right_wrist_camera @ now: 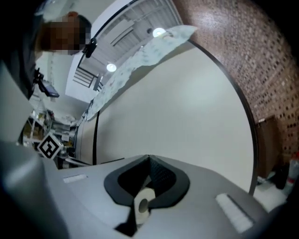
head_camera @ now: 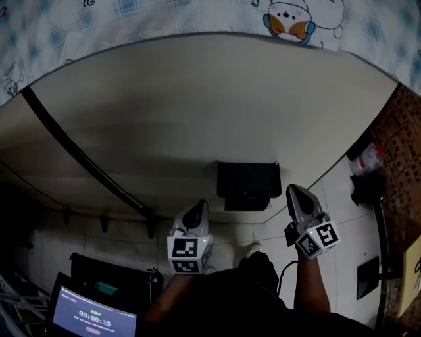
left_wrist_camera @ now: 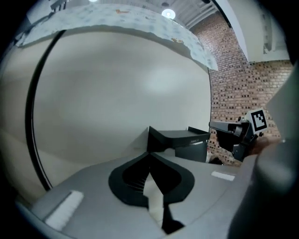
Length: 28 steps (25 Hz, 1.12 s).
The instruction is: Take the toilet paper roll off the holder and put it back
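A black wall-mounted holder (head_camera: 247, 184) juts from the cream wall, and it also shows ahead in the left gripper view (left_wrist_camera: 180, 139). No roll shows on it. My left gripper (head_camera: 195, 214) hangs just left of and below the holder, its tips meeting (left_wrist_camera: 149, 153) with nothing between them. My right gripper (head_camera: 296, 197) is close to the holder's right side, also shut and empty (right_wrist_camera: 149, 158). A small white toilet paper roll (right_wrist_camera: 142, 204) shows through the gap behind the right tips, lying farther off and not pinched.
A black strip (head_camera: 79, 155) runs down the cream wall on the left. Brick wall (head_camera: 408, 158) stands at the right, with dark objects (head_camera: 368, 187) at its foot. A lit screen (head_camera: 92, 319) sits at lower left. A patterned band (head_camera: 197, 13) borders the wall's top.
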Each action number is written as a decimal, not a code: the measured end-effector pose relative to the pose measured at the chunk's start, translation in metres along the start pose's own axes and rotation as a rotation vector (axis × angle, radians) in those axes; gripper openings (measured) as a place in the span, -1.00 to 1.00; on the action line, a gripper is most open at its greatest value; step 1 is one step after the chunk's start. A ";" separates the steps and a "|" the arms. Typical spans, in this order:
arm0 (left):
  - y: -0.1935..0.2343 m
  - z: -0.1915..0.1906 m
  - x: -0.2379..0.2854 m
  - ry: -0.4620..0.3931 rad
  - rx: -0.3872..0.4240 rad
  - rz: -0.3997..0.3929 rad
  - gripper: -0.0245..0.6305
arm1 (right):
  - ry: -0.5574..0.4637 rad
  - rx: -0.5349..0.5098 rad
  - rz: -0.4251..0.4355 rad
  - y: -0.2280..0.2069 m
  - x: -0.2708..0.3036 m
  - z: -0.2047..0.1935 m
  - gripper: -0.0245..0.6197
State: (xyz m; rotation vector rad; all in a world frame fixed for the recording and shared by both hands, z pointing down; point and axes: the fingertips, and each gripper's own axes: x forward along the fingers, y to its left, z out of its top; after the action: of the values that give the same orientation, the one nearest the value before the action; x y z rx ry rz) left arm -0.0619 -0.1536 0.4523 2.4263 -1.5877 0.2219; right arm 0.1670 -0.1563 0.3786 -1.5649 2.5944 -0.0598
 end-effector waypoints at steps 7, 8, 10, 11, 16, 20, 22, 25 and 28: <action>-0.019 0.047 -0.020 -0.190 0.126 -0.032 -0.87 | -0.077 -0.251 -0.212 0.029 -0.006 0.023 -0.92; -0.021 0.048 -0.022 -0.197 0.137 -0.034 -0.87 | -0.080 -0.247 -0.232 0.032 -0.008 0.021 -0.92; -0.022 0.048 -0.025 -0.202 0.144 -0.035 -0.87 | -0.067 -0.235 -0.255 0.038 -0.012 0.015 -0.92; -0.023 0.048 -0.026 -0.201 0.138 -0.034 -0.87 | -0.053 -0.235 -0.260 0.040 -0.013 0.012 -0.92; -0.022 0.049 -0.030 -0.192 0.126 -0.038 -0.87 | -0.024 -0.244 -0.257 0.054 -0.009 0.003 -0.92; -0.024 0.050 -0.032 -0.196 0.116 -0.044 -0.87 | -0.020 -0.237 -0.243 0.059 -0.009 0.002 -0.92; -0.023 0.050 -0.033 -0.193 0.116 -0.041 -0.87 | -0.017 -0.234 -0.238 0.061 -0.009 0.001 -0.92; -0.024 0.049 -0.034 -0.187 0.114 -0.043 -0.87 | -0.013 -0.239 -0.233 0.065 -0.009 0.000 -0.92; -0.025 0.045 -0.034 -0.174 0.102 -0.056 -0.87 | -0.003 -0.239 -0.239 0.067 -0.011 -0.003 -0.92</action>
State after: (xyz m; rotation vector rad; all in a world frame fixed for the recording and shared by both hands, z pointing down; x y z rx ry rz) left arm -0.0527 -0.1264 0.3977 2.6276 -1.6121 0.0856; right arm 0.1131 -0.1155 0.3766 -1.9460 2.4737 0.2410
